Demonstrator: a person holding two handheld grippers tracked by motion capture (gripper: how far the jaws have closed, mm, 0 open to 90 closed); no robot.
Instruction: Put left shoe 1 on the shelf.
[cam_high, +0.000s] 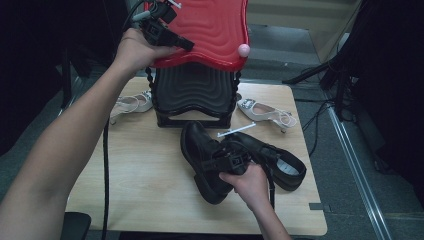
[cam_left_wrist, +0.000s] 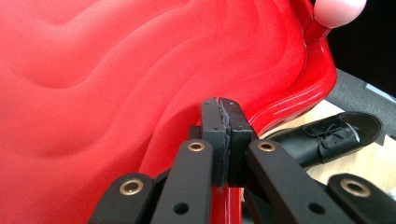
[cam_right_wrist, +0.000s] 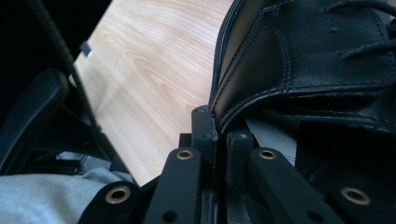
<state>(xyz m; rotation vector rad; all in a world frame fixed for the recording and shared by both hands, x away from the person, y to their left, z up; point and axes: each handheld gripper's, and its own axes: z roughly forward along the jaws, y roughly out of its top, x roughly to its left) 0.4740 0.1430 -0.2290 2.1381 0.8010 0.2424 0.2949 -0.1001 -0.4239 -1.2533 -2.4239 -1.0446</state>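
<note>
Broadly, the work looks about half done: the red lid (cam_high: 210, 30) of the black storage box (cam_high: 194, 92) at the far edge of the pale wooden table (cam_high: 145, 170) is already held open, while neither black shoe is inside yet, so lifting both in and lowering the lid is judged to remain. That lid is glossy moulded plastic with soft wavy ridges and a small pink knob (cam_high: 243, 49) at its rim; the box repeats the ripples in matt black. The left gripper (cam_left_wrist: 226, 109) has its jaws pinched together on the lid's edge, propping it up. Nearer the person, the right gripper (cam_right_wrist: 215, 128) is clamped on the collar of the left-hand black shoe (cam_high: 202, 157), a smooth stitched leather lace-up with a rounded toe and thick sole, tipped just above the table. Its partner, the second black shoe (cam_high: 282, 165), lies beside it, showing a pale insole. Two white slingback heels (cam_high: 265, 112) rest on either side of the box, slim and shiny.
</note>
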